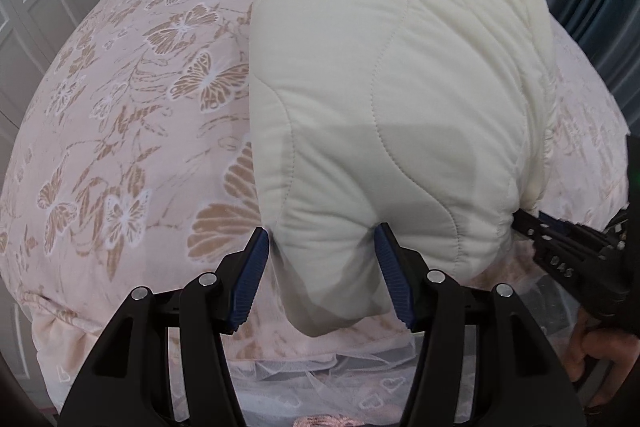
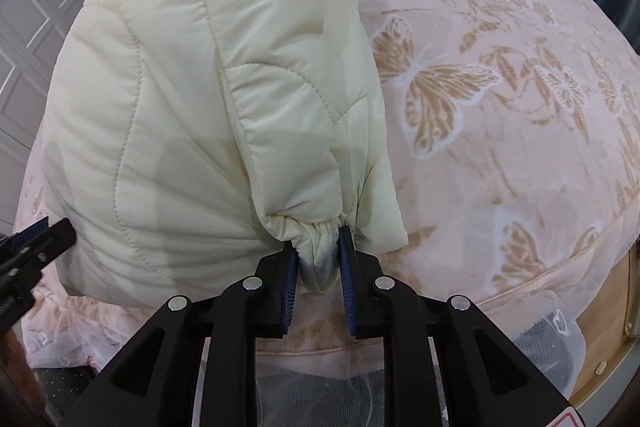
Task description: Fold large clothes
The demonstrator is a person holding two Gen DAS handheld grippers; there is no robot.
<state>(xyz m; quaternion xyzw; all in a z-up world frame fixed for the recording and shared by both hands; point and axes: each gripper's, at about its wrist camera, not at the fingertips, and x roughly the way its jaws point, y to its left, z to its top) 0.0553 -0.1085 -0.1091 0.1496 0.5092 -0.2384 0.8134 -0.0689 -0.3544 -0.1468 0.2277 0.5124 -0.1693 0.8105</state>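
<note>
Cream quilted padded jacket (image 1: 392, 87) lies part-folded on pink butterfly-print bed (image 1: 120, 107), left tongs (image 1: 320, 267) pinching its hem corner, right tongs (image 2: 319, 267) its gathered cuff; final fold apparently remains.

Bedspread (image 1: 120, 115) bare beside quilted jacket (image 1: 400, 87), jacket blocking middle

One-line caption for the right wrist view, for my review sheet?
Right gripper pinches the gathered cuff of a cream quilted jacket lying on a butterfly-print bedspread.
</note>
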